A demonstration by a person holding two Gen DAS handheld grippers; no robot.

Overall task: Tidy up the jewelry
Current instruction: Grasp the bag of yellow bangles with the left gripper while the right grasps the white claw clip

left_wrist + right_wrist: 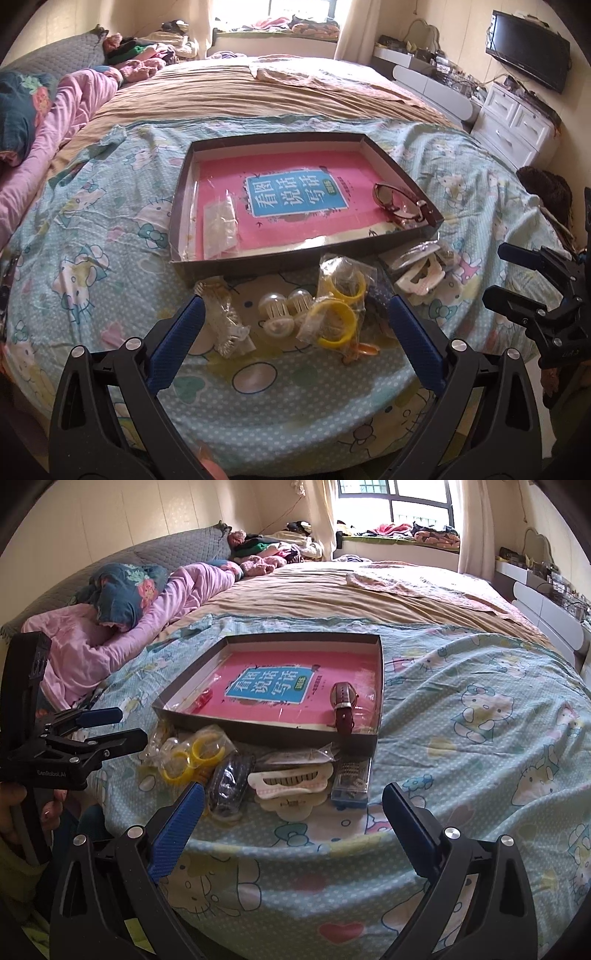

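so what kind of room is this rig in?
A lived-in bedroom, almost certainly: the work surface is a bed with a cartoon-cat sheet, pillows sit at its head, and a wall-mounted TV hangs above a white dresser.

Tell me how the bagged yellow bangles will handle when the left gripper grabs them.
The yellow bangles sit in crinkled clear plastic, so pads may slip on the film. The rings look rigid and light, yet loose inside, likely shifting or dangling.

Glossy leather-look watch strap (344, 716), crinkly clear plastic bags (334, 291), matt printed cotton bedsheet (461, 775).
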